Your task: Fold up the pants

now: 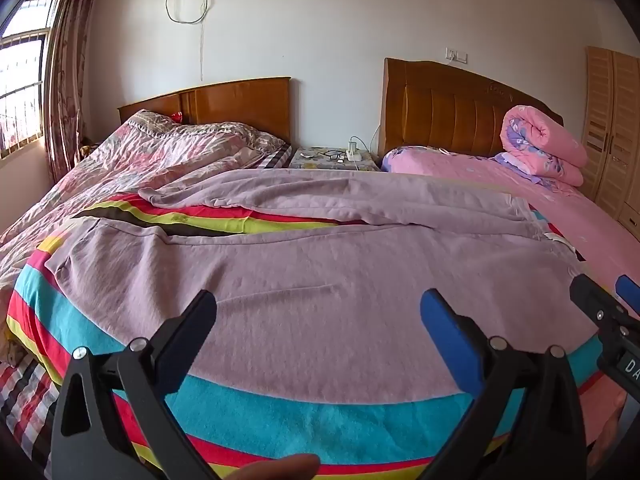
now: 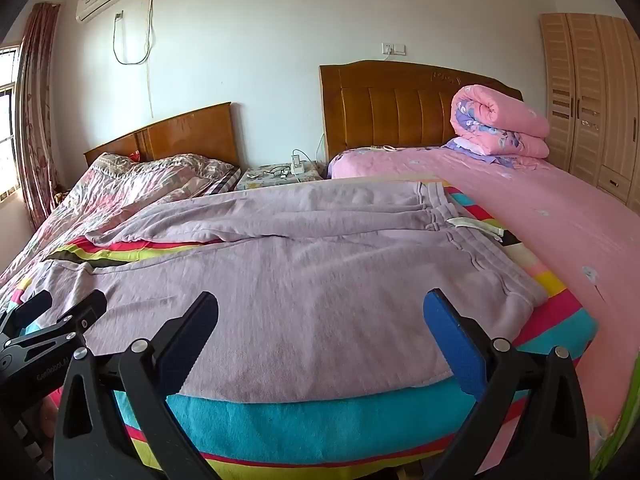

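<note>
Lilac pants (image 1: 320,264) lie spread across a striped blanket (image 1: 320,412) on the bed, legs running left, waistband (image 2: 452,208) with a white drawstring at the right. My left gripper (image 1: 318,308) hovers open over the near edge of the pants, nothing between its fingers. In the right wrist view the pants (image 2: 320,280) fill the middle, and my right gripper (image 2: 320,312) stands open above their near edge, close to the waist end. The right gripper (image 1: 608,300) shows at the left view's right edge; the left gripper (image 2: 60,312) shows at the right view's left edge.
A floral quilt (image 1: 132,160) covers the left bed. A rolled pink quilt (image 2: 500,128) rests on the pink sheet (image 2: 560,216) at the right. A nightstand (image 2: 276,178) with glasses and a charger stands between the headboards. A wardrobe (image 2: 592,96) is at far right.
</note>
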